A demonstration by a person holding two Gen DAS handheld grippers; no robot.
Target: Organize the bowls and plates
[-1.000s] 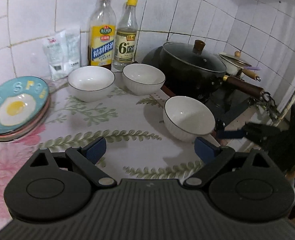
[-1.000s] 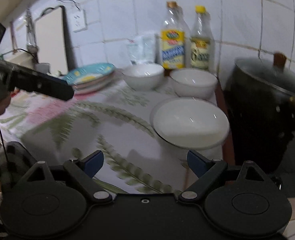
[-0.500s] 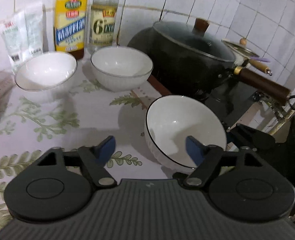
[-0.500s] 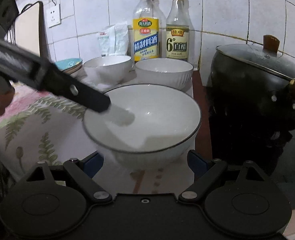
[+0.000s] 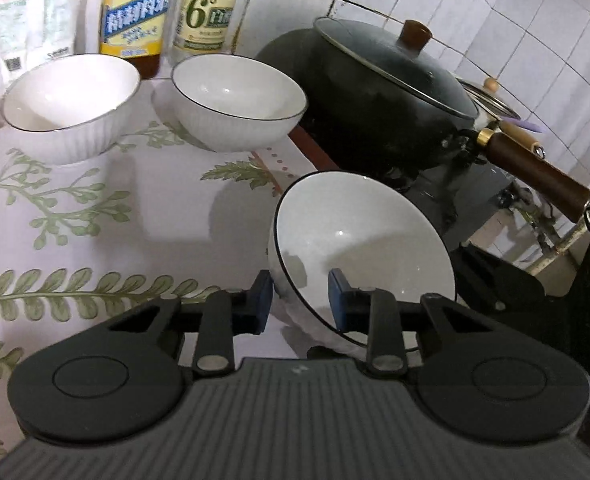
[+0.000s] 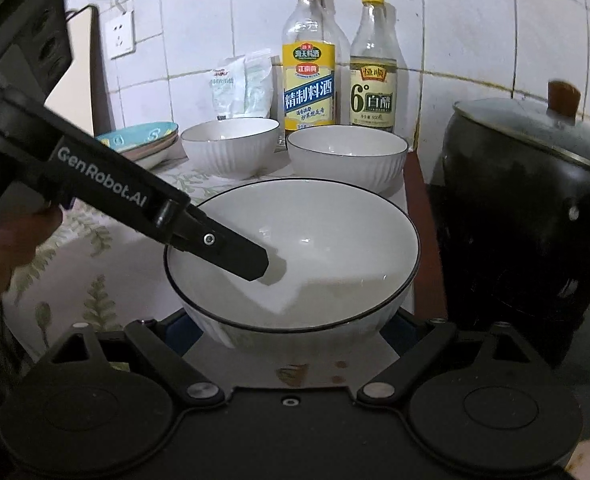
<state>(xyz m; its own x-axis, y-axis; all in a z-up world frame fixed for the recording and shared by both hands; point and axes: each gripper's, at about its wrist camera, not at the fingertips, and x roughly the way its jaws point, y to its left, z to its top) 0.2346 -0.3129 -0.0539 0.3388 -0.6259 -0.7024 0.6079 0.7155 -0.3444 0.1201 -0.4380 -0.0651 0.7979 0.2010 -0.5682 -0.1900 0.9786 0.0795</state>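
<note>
bowl (image 5: 359, 248): lower right of frame, rim betw. L tongs' (image 5: 299, 300) pads
L tongs: narrow, closing on rim
R tongs (image 6: 291, 336): wide, bowl betw. fingers, grip unclear

I am looking at a counter wearing a leaf-print cloth (image 5: 95, 200), and three white bowls are sitting on it: two (image 5: 71, 108) (image 5: 239, 102) near the tiled wall, one (image 5: 359, 248) nearer me. Two bottles (image 6: 309, 64) (image 6: 373, 68), a packet (image 6: 243, 86) and stacked plates (image 6: 143, 138) are standing behind them
</note>
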